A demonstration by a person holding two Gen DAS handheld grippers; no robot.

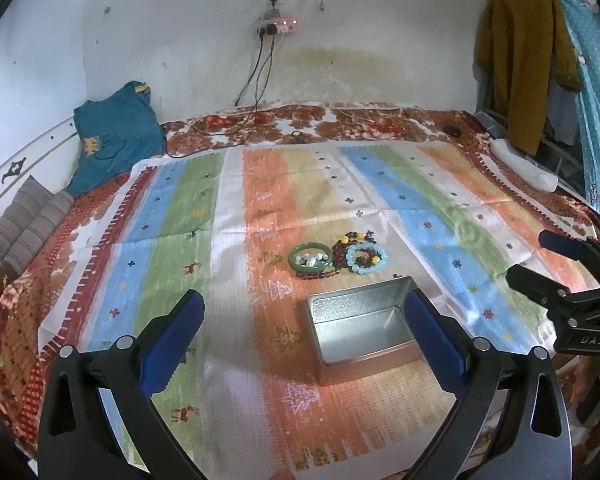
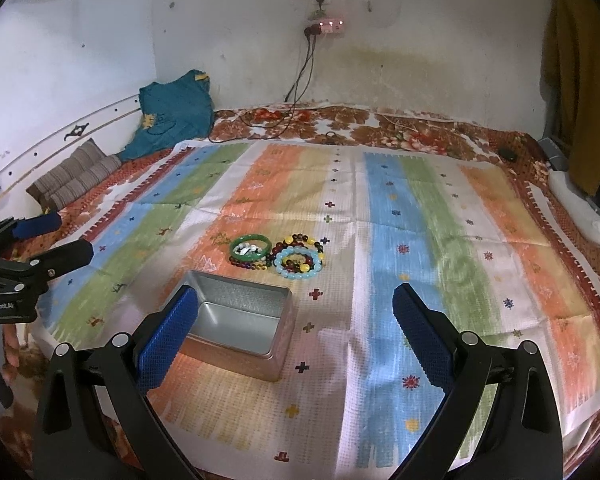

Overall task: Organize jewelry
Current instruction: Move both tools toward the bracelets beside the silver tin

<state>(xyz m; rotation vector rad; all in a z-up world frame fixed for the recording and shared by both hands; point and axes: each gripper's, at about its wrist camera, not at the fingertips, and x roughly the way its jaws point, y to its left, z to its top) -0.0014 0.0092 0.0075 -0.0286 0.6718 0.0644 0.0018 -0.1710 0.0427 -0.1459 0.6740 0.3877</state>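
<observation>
Left gripper (image 1: 300, 332): jaws spread wide, holding nothing; the blue pads hang above the cloth.
Right gripper (image 2: 296, 328): jaws also wide apart and empty.
Tin box (image 1: 364, 330): open, bare inside, lying on the cloth. In the left wrist view it sits between the jaws, its right end hidden behind the right pad. In the right wrist view (image 2: 240, 324) it lies against the left pad, which covers its left corner.
Bracelets: a small heap just beyond the box, ahead of both pairs of jaws.
Green bangle (image 1: 310, 259): flat on the cloth, at the left of the heap, with pale beads inside its ring.
Pale blue bead bracelet (image 1: 367, 259): at the right of the heap, touching the dark red beads (image 1: 342, 249) beside it.
Striped cloth (image 1: 180, 216): spread over a flowered blanket (image 1: 340, 120), under everything.
Beyond the jaws: a wall socket (image 1: 276, 24) with cables hanging down to the blanket; a teal garment (image 1: 116, 132) far left.
</observation>
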